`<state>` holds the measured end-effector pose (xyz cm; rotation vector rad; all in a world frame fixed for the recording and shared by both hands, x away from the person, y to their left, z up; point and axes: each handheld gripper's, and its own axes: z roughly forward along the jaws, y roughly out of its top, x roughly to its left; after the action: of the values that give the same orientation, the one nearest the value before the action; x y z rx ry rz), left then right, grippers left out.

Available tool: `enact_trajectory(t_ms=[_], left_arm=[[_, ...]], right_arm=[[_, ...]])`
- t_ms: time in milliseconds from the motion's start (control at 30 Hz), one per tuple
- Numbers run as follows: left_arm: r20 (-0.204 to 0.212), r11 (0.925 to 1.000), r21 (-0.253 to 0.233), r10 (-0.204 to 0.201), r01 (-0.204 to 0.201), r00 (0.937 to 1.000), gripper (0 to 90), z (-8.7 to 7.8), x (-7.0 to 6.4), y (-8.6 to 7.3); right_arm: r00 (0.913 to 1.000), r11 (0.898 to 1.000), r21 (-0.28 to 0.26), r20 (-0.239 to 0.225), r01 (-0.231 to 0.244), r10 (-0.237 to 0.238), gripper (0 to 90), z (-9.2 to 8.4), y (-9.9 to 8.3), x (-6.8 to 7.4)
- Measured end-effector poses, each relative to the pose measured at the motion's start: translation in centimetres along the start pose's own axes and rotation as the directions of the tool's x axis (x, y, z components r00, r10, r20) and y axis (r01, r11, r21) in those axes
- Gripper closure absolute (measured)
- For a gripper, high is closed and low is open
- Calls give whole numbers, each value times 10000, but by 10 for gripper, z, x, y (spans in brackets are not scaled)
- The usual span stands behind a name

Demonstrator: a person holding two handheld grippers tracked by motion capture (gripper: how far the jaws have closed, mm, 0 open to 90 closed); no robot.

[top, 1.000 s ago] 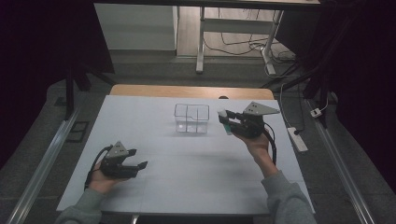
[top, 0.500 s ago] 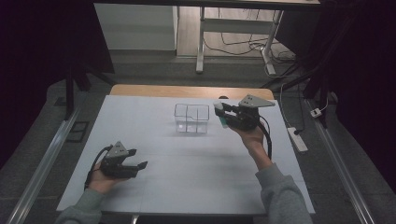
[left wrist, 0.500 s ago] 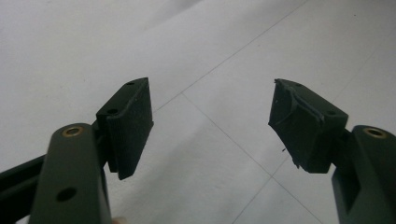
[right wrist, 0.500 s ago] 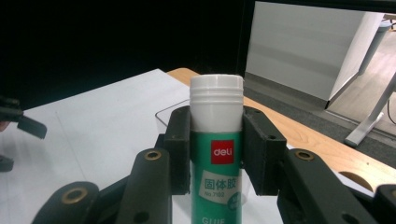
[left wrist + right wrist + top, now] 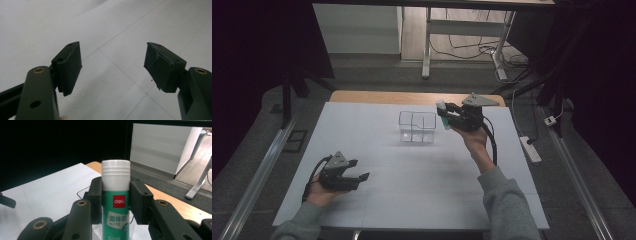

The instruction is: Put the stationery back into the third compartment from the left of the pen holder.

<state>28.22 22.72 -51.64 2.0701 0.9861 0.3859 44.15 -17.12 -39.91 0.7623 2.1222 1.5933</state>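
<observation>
My right gripper [image 5: 447,116] is clamped on a glue stick [image 5: 116,202], green body with a white ribbed cap. In the right gripper view both pads press flat against its sides just under the cap, and the cap stands clear above the jaw tips. In the high view the stick [image 5: 442,114] shows as a small white-and-green shape at the jaw end, held up off the table, just right of the clear divided box [image 5: 417,127]. Whether the stick's lower end overlaps the box's right wall I cannot tell from this angle; the two look very near, perhaps touching.

The box sits on the white table cover [image 5: 377,150], toward its far edge and about mid-width. Beyond it a strip of bare wooden tabletop [image 5: 362,96] runs along the back. The right gripper is also close to the cover's right-hand far corner, so there is little margin on that side before the edge.

My left gripper [image 5: 354,175] rests low near the front left of the cover with its jaws spread wide apart. In the left gripper view nothing lies between the pads [image 5: 71,65], and I see white surface with thin seam lines beneath.

A broad stretch of bare cover lies between my two hands and in front of the box.
</observation>
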Motion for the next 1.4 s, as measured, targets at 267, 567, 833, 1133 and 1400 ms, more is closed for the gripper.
enact_trajectory(t_ms=[267,567,833,1133,1400], left_arm=[[-4,10000,1,17,-17,10000,299,0,1,-1],[36,10000,43,-2,2,10000,299,0,2,-1],[55,10000,53,-2,2,10000,298,0,2,-1],[64,9999,123,9,-10,10000,295,1,2,-2],[77,9999,129,19,-20,10000,294,1,2,-2]], right_arm=[[9995,9994,112,-40,-318,318,645,25,-4,-5],[9994,9994,151,-147,-299,301,645,51,-6,-3],[9991,9990,156,-53,-423,424,644,67,-13,-6],[9979,9980,107,-144,-631,632,643,74,-21,-11],[9986,9974,484,-11,-530,531,472,70,-27,-11]])
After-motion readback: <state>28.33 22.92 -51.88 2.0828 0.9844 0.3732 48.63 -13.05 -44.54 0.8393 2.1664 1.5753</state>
